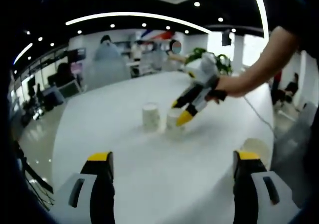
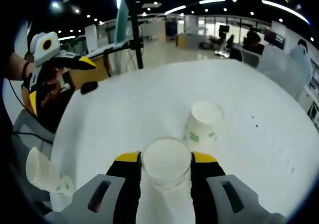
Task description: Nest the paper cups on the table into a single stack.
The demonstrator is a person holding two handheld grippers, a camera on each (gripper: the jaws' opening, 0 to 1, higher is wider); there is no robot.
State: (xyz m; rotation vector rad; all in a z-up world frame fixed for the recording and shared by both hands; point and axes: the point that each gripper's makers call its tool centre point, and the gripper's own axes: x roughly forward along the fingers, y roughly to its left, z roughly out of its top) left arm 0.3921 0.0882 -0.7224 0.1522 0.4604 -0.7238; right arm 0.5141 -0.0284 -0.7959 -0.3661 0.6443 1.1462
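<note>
White, round-edged surface (image 2: 149, 104) in an open office with ceiling spotlights and strip lights; desks and seated people behind.

Right gripper view: one upside-down paper cup (image 2: 166, 163), base up, sits between the yellow-tipped jaws of the right claw (image 2: 166, 159). Both jaws press its sides; claw clenched on this cup. Cup stands on the surface toward the near edge. Second paper cup (image 2: 203, 122), also inverted, just beyond and to the right of the held one, very close; cannot tell if they touch. Small print visible on its wall.

Third cup (image 2: 42, 170) at the view's lower left, beside the surface edge, tilted; what carries it is unclear.

Left claw (image 2: 60, 79) appears at the upper left of this view, held by a hand past the far-left edge of the surface, well apart from the cups.

Left gripper view: left claw (image 1: 173, 157) jaws stand wide apart, released, nothing between them, over bare surface. Mid-surface, the two cups appear side by side: the free cup (image 1: 150, 117) on the left, the gripped cup (image 1: 174, 122) on the right with the right claw (image 1: 182, 112) on it, a person's hand and bare forearm (image 1: 254, 67) reaching in from the right.
</note>
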